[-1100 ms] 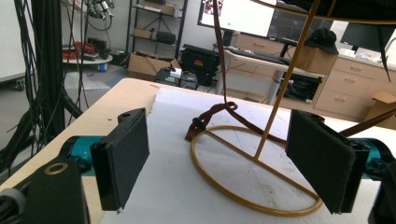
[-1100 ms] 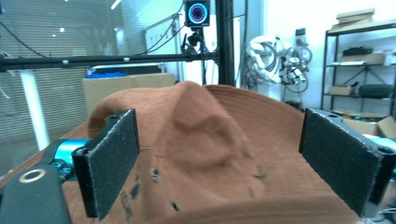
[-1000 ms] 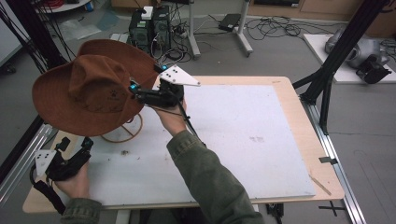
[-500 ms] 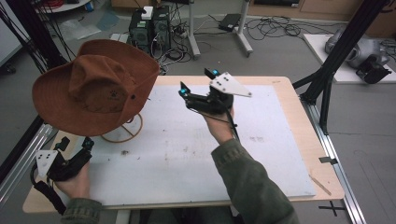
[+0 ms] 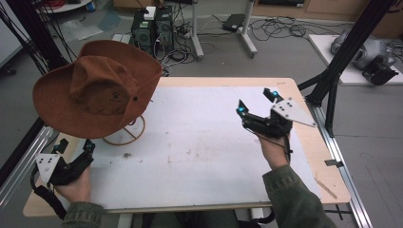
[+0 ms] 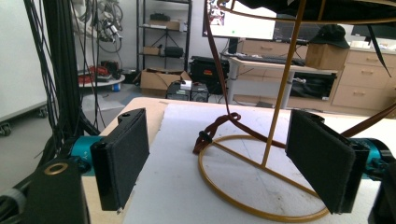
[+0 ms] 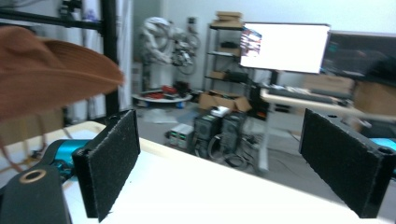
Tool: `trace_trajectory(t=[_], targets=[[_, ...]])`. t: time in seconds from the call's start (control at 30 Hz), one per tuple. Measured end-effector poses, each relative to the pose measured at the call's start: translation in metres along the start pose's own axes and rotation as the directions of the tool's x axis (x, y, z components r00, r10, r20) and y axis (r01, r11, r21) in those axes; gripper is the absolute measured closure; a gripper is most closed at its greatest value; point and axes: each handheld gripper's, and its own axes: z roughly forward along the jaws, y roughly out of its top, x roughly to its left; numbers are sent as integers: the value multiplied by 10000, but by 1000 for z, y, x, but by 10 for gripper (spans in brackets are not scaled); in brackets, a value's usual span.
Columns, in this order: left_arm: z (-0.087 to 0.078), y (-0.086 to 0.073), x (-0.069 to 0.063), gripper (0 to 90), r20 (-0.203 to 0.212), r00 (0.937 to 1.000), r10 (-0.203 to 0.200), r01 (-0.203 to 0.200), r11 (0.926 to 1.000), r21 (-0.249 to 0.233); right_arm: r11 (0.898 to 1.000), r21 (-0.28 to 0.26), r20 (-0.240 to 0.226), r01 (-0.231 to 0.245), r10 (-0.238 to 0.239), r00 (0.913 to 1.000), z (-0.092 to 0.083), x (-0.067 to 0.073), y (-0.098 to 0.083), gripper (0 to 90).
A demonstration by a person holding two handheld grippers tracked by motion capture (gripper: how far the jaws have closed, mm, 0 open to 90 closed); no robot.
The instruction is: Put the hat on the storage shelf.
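Observation:
A brown wide-brimmed hat [image 5: 97,90] rests on a thin gold wire stand [image 5: 124,135] at the table's left; its brim [image 7: 46,70] also shows at the upper left of the right gripper view. The stand's ring base [image 6: 261,182] and upright rod, with the hat's brown cord hanging beside it, lie straight ahead of my left gripper [image 6: 229,163]. That left gripper [image 5: 73,149] sits open near the table's front left corner, nothing between its pads. My right gripper [image 5: 256,102] is held open above the table's right side, empty, well away from the hat.
The table has a white mat [image 5: 199,142] on a wooden top [image 5: 328,185]. Black frame posts [image 5: 332,76] stand at the right and left edges. Computers and cables [image 5: 152,23] lie on the floor behind the table.
My right gripper has drawn away from the hat, moving right across the table and toward the front. The hat stays on its stand. The left gripper has not moved.

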Motion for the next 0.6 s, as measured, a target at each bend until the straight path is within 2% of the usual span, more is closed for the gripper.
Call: trace_trajectory(t=[0.17, 0.27, 0.43, 0.6], targets=[[0, 1, -4, 217, 62, 9998, 164, -164, 9999, -34, 9970, 255, 883, -733, 708, 9936, -23, -26, -16, 117], [0, 1, -4, 217, 54, 9997, 251, -251, 9997, -17, 9954, 330, 1293, -895, 846, 9880, -35, -36, -24, 118], [0, 2, -4, 217, 41, 9996, 268, -268, 9996, -34, 9958, 448, 1756, -801, 711, 9819, -51, -43, -34, 118], [0, 2, -5, 216, 29, 9995, 323, -323, 9995, -47, 9936, 386, 2040, -1062, 962, 9742, -61, -45, -45, 119]])
